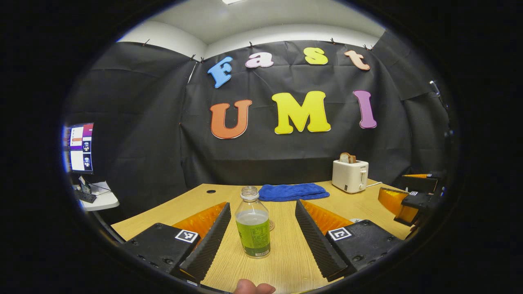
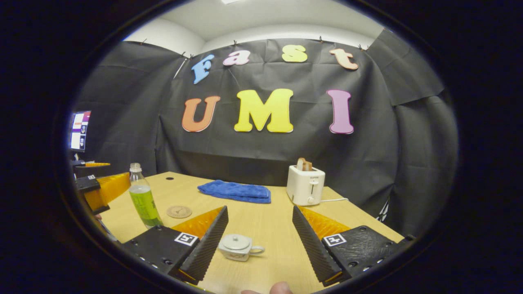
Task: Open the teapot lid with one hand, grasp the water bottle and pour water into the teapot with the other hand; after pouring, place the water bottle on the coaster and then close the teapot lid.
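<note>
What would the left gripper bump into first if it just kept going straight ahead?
Probably the water bottle. It stands between the open left gripper fingers, right ahead. Past it lies the blue towel.

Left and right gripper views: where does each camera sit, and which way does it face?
Left gripper view: rides the left gripper, facing the water bottle between its open fingers; a fingertip shows below.
Right gripper view: rides the right gripper, facing the lidded teapot.
Shared: bottle, blue towel, toaster, table.

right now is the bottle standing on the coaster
No, the bottle stands on the bare table, with the coaster lying apart beside it in the right gripper view.
</note>
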`<state>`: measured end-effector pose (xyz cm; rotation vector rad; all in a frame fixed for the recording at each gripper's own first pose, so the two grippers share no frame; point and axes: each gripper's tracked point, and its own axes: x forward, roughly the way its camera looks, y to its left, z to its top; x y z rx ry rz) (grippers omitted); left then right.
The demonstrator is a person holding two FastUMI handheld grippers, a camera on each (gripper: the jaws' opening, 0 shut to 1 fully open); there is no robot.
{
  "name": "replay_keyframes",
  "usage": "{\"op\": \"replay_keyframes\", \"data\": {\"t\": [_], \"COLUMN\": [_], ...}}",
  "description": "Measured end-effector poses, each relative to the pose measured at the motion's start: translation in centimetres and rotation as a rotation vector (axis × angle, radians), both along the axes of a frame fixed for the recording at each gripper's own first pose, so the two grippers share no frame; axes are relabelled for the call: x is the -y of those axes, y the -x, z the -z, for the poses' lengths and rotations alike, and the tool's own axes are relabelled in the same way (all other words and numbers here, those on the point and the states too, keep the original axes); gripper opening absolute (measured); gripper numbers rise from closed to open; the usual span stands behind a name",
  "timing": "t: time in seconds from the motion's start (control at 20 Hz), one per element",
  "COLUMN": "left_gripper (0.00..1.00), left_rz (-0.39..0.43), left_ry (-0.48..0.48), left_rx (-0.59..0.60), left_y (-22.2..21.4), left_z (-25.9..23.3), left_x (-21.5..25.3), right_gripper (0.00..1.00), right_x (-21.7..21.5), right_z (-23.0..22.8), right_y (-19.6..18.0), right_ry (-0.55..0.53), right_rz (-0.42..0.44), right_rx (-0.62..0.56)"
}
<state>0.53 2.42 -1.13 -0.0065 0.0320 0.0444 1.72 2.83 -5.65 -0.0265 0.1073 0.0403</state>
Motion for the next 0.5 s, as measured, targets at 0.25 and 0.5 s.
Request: {"op": "replay_keyframes", "data": {"t": [0.25,0.5], "left_gripper": [0.99,0.99], "left_rz": [-0.006,-0.018], "left_ry": [0.005,0.014], "left_rx": [0.002,0.002], "left_y": [0.1,0.1], "left_z": [-0.1,-0.2], "left_x": [-0.5,-1.2], "right_gripper": [0.95,0.95], "right_x": [-1.1,-1.8], "right_z": [3.2,6.1], "right_y": [-1.4,-2.7], "right_ry": [-0.017,-0.030], "right_rz": [-0.009,-0.007], "right_rx": [-0.060,-0.134]}}
